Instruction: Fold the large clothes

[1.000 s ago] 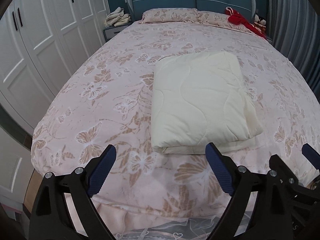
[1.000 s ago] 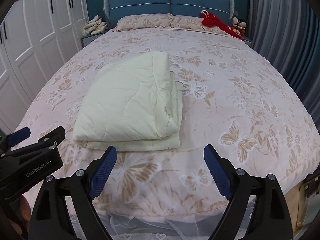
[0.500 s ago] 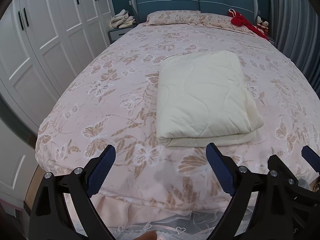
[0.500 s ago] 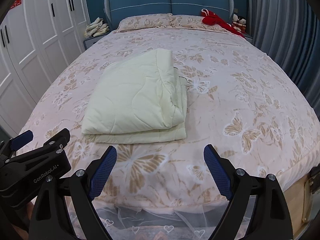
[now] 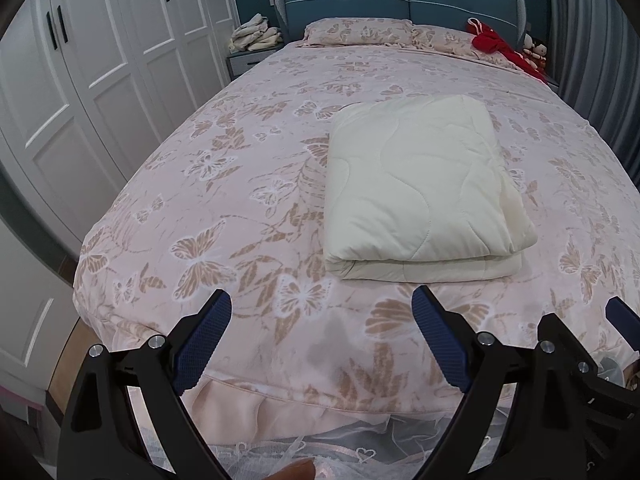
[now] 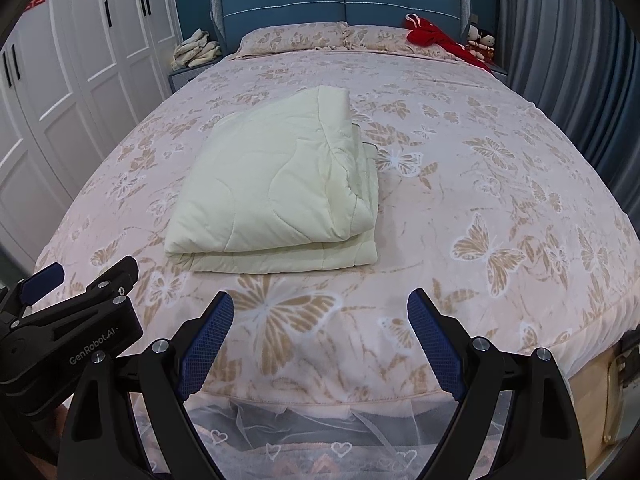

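Note:
A cream quilted blanket [image 5: 416, 184] lies folded into a thick rectangle on the bed, near its foot; it also shows in the right wrist view [image 6: 280, 192]. My left gripper [image 5: 320, 320] is open and empty, held above the foot edge of the bed, short of the blanket. My right gripper [image 6: 320, 320] is open and empty too, at the foot edge, to the right of the blanket. The left gripper's body shows at the lower left of the right wrist view [image 6: 68, 340].
The bed [image 5: 224, 208] has a pink butterfly-print cover and a lace skirt at the foot. White wardrobes [image 5: 100, 60] stand left. A red cloth [image 6: 436, 40] and pillows [image 6: 296, 38] lie at the blue headboard. Grey curtains [image 6: 568, 40] hang right.
Both grippers have pulled back from the bed, so the folded blanket sits farther away and more of the foot edge and skirt shows. The blanket has not moved.

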